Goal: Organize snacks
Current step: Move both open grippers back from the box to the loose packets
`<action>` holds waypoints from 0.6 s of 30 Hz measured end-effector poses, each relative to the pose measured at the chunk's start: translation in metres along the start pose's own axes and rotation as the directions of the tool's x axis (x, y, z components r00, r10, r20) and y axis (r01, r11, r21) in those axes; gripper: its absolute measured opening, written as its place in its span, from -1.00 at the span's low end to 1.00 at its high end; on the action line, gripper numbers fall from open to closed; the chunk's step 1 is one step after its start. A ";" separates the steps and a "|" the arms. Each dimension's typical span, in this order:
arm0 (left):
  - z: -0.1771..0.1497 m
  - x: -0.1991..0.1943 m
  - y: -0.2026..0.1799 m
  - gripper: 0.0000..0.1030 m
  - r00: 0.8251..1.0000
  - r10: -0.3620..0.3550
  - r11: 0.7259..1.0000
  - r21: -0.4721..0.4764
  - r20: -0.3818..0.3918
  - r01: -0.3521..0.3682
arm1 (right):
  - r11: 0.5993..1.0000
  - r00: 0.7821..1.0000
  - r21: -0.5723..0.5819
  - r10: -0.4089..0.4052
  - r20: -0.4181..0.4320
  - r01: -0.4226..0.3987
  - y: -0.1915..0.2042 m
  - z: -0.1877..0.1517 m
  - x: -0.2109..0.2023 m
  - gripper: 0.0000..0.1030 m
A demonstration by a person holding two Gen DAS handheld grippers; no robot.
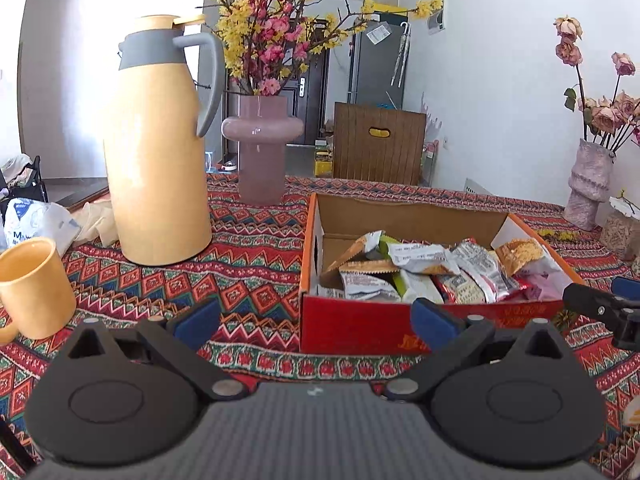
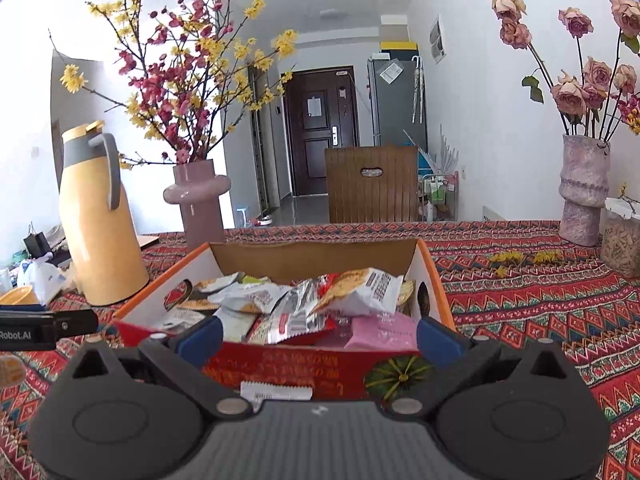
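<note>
I see both my grippers, left (image 1: 316, 322) and right (image 2: 318, 336), with jaws spread wide and grasping nothing, just before the red box (image 2: 280, 364) where the snacks (image 2: 304, 304) are piled, the flask (image 1: 156, 160) standing left of the box.

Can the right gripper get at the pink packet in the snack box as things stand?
Probably yes. The right gripper is open, right at the near wall of the open-topped box, and the pink packet lies just behind that wall with only its left edge under a silver wrapper.
</note>
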State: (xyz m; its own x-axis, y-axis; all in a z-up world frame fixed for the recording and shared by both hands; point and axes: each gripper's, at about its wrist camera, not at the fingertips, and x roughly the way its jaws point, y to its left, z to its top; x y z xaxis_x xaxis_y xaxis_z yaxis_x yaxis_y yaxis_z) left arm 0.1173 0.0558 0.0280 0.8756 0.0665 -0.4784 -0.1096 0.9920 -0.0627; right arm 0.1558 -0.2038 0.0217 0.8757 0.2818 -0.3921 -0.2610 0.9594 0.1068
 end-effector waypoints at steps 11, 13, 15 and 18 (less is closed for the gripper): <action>-0.038 -0.014 0.004 1.00 0.995 -0.058 0.998 -0.001 -0.080 0.058 | 0.999 0.987 0.016 0.047 -0.153 -0.045 0.008 -0.042 -0.012 1.00; -0.042 -0.014 0.005 1.00 0.994 -0.061 0.998 -0.004 -0.095 0.061 | 0.998 0.981 0.020 0.065 -0.181 -0.063 0.012 -0.049 -0.012 1.00; -0.045 -0.014 0.006 1.00 0.993 -0.062 0.998 -0.008 -0.103 0.062 | 0.997 0.974 0.017 0.082 -0.212 -0.081 0.017 -0.055 -0.011 1.00; -0.048 -0.017 0.006 1.00 0.992 -0.065 0.998 -0.008 -0.106 0.064 | 0.995 0.964 0.009 0.101 -0.247 -0.102 0.026 -0.061 -0.008 1.00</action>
State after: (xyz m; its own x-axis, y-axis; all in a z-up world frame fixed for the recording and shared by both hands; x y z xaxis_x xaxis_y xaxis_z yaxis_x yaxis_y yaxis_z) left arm 0.0791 0.0555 -0.0058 0.8259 -0.0098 -0.5637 -0.0570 0.9933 -0.1008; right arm 0.1168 -0.1819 -0.0280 0.7169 0.3666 -0.5930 -0.3452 0.9257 0.1549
